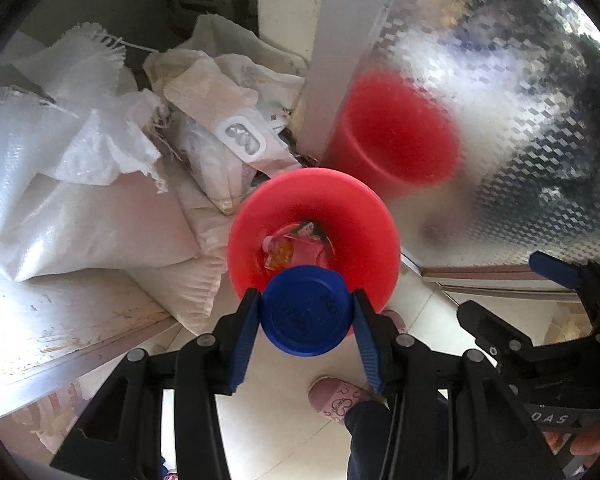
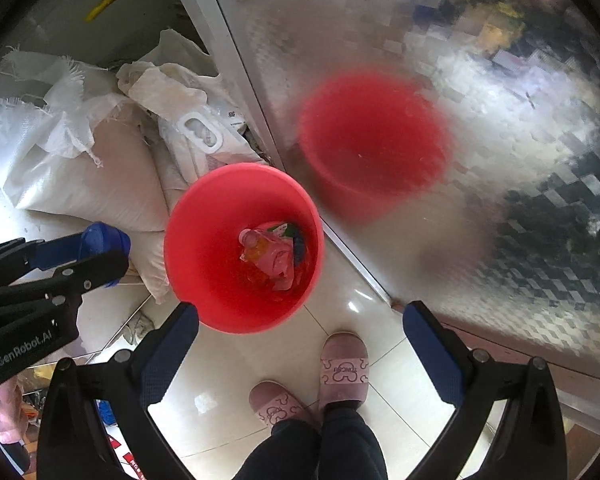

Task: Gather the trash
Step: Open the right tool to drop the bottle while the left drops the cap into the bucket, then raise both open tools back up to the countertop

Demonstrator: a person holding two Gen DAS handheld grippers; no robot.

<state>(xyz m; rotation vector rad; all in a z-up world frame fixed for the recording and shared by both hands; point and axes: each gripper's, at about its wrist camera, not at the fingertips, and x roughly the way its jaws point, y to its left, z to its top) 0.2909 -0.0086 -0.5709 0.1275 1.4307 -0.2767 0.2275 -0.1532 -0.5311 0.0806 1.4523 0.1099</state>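
Note:
A red bucket (image 1: 256,208) (image 2: 196,216) stands on the tiled floor with pink and orange wrappers (image 1: 290,250) (image 2: 274,258) at its bottom. My left gripper (image 1: 306,297) points straight down over the bucket's near rim, shut on a round blue cap-like container (image 1: 306,316). In the right wrist view that left gripper (image 2: 109,254) and the blue container (image 2: 104,238) appear to the left of the bucket. My right gripper (image 2: 306,344) hangs open and empty above the floor just in front of the bucket. It also shows at the right edge of the left wrist view as the right gripper (image 1: 504,284).
White woven sacks (image 1: 80,200) (image 2: 80,168) and a wipes pack (image 1: 240,136) (image 2: 202,132) lie behind the bucket. A patterned glass door (image 1: 520,100) (image 2: 500,160) on the right mirrors the bucket. A person's pink slippers (image 2: 344,364) (image 1: 336,400) stand close in front.

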